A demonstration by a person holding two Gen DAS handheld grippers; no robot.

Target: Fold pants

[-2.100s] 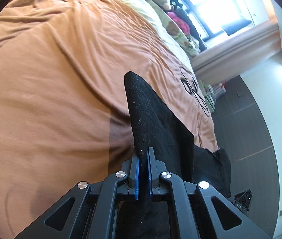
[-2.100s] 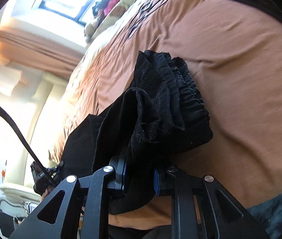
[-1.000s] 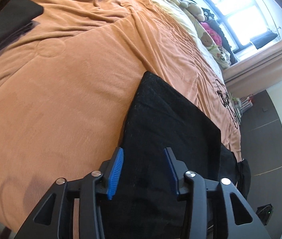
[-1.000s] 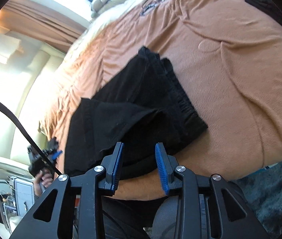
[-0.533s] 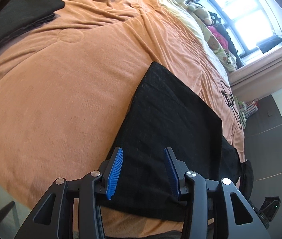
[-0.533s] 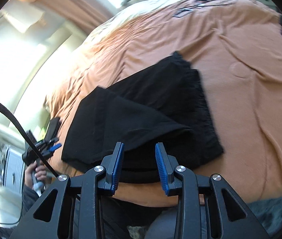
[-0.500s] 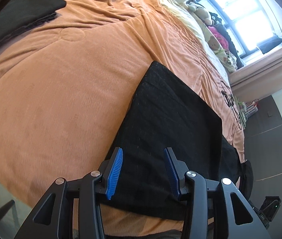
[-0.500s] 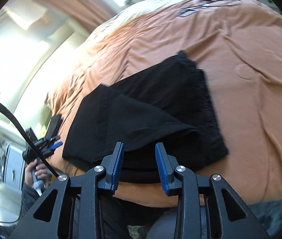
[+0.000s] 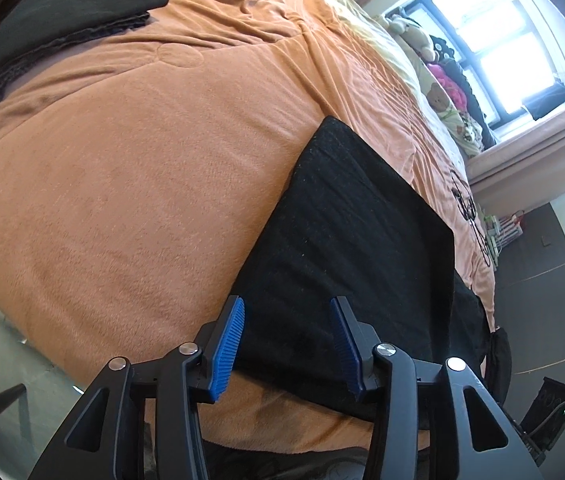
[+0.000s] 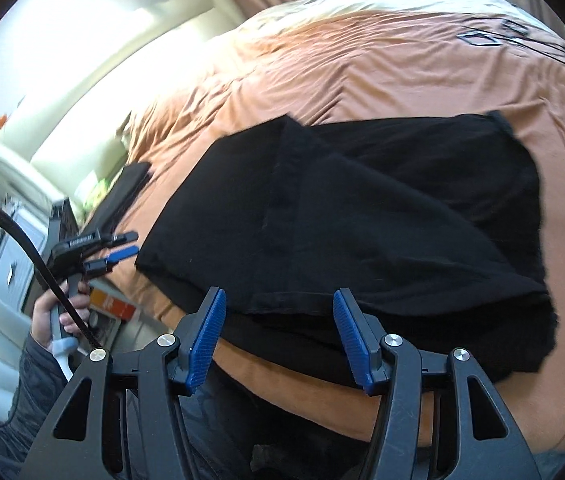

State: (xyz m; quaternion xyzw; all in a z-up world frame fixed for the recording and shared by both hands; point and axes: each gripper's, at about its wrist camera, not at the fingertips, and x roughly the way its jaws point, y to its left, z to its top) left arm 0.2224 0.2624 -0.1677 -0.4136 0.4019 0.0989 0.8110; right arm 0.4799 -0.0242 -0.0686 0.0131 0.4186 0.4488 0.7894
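We have let go: two seconds ago both tongs were clamped on the black cloth, and now the left gripper (image 9: 287,322) and the right gripper (image 10: 278,316) hang over the pants (image 10: 382,216) with their blue ribbed pads spread apart and nothing between them; the pants lie flat on the orange bedspread (image 9: 142,152), near its front edge, where before they were bunched and lifted; we judge this fold laid down and the next one, or a smoothing pass, still open. The cloth is matte, faintly linty, a broad slab with one layer overlapping crookedly; the bedspread is soft and napped, lightly creased; another dark garment (image 9: 62,12) lies well apart from the pants.
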